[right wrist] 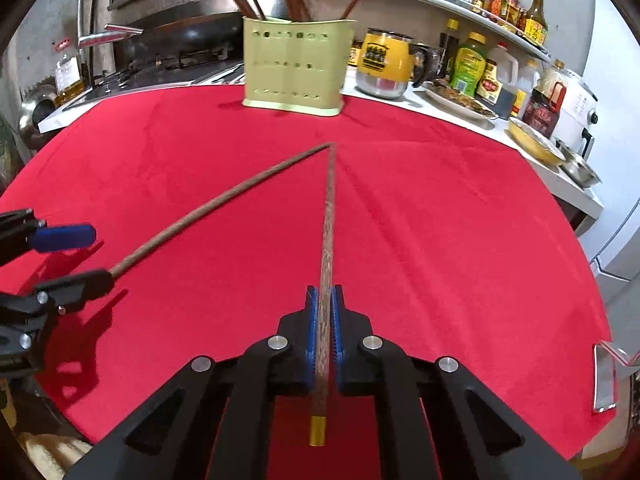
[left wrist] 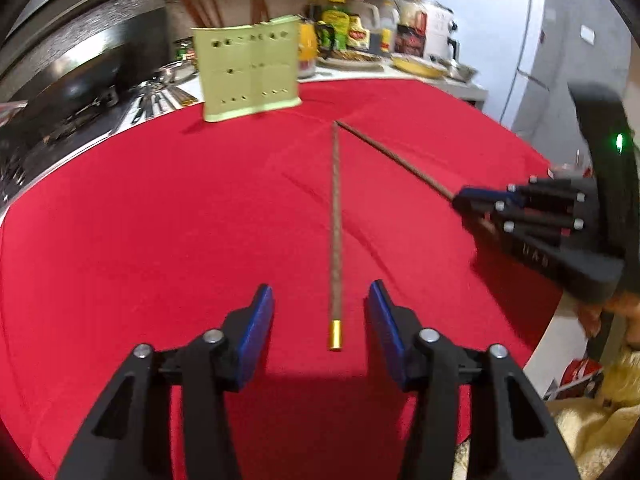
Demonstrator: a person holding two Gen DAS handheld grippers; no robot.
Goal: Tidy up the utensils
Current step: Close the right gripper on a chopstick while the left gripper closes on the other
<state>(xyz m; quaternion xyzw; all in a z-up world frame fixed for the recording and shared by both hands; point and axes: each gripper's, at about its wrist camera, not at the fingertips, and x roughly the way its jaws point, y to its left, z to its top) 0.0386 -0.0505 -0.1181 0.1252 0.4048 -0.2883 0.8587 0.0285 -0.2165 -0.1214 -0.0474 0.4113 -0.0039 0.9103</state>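
Observation:
Two brown chopsticks with gold end caps lie tip to tip on the red cloth. My left gripper (left wrist: pixel 320 300) is open, its jaws on either side of the gold-capped end of one chopstick (left wrist: pixel 335 224), which also shows in the right wrist view (right wrist: pixel 208 210). My right gripper (right wrist: pixel 325 296) is shut on the other chopstick (right wrist: pixel 329 216), near its gold cap; this chopstick (left wrist: pixel 396 158) and the right gripper (left wrist: pixel 464 200) show at the right of the left wrist view. A pale green utensil holder (left wrist: pixel 250 68) (right wrist: pixel 294 66) with several chopsticks stands at the far edge.
The round table has a red cloth (left wrist: pixel 160 208) (right wrist: pixel 460 220). Behind it is a counter with bottles and jars (right wrist: pixel 468 64), a yellow mug (right wrist: pixel 382 62), plates of food (right wrist: pixel 456 98), a white cooker (right wrist: pixel 576 108) and a stove with a wok (right wrist: pixel 180 36).

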